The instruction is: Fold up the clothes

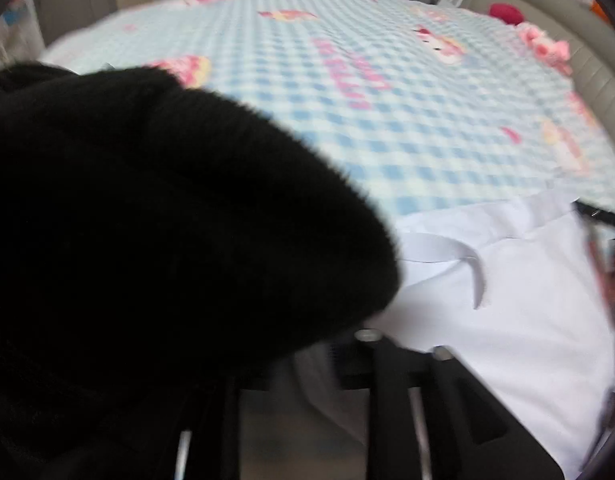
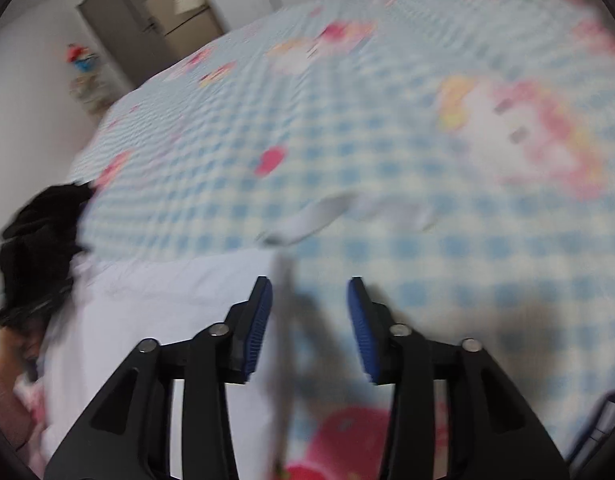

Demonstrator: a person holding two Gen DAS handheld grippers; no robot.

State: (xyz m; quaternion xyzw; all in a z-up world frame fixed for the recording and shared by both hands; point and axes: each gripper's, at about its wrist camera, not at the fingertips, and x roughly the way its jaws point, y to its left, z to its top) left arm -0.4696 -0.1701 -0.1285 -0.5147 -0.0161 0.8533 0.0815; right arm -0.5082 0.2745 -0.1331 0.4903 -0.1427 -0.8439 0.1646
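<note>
Item: flat white cotton garment (image 2: pixel 155 304), on the blue-checked cartoon-print bed cover (image 2: pixel 347 152), its edge beside the right hand-held gripper (image 2: pixel 309 308) (released, nearer). Left hand-held gripper (image 1: pixel 307 344): grip indeterminable, masked by fuzzy black knit garment (image 1: pixel 147 220) left of the white one.

Left wrist view: a black fuzzy garment (image 1: pixel 155 240) fills the left and centre of the frame, blocking passage there. Checked bedsheet (image 1: pixel 387 120) lies unobstructed across the upper centre and right. White garment (image 1: pixel 507 300) occupies the lower right. Right wrist view: open sheet ahead; white garment (image 2: pixel 159 312) lower left.
</note>
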